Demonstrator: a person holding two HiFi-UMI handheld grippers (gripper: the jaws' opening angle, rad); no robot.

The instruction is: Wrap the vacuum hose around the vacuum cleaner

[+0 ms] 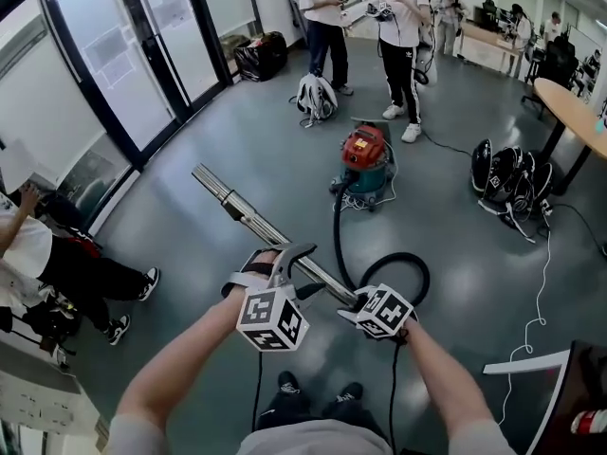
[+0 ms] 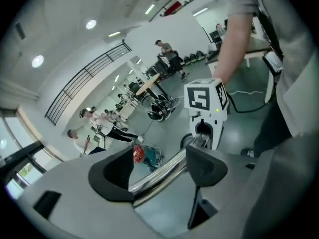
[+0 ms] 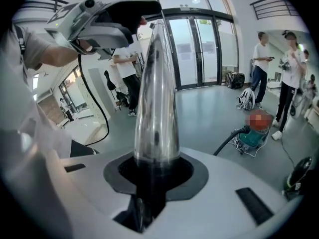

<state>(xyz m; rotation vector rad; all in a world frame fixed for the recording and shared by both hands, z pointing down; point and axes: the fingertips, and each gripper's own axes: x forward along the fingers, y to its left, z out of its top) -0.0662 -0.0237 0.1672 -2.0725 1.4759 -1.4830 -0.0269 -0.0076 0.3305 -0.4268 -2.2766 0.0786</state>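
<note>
While our right tool [image 3: 155, 176] clamps the shiny metal wand tube [image 1: 237, 207], our left tool [image 2: 159, 171] gapes open around it; black vacuum hose [image 1: 337, 230] loops back to the red-and-teal vacuum cleaner [image 1: 365, 159] ahead.

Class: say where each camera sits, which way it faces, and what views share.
Head view: on the head, facing steeply down; both forearms, left gripper, right gripper.
Left gripper view: on that gripper, facing across the metal tube at the right gripper, arm.
Right gripper view: along the tube toward glass doors; left gripper, forearm.
All show tube, vacuum cleaner.
</note>
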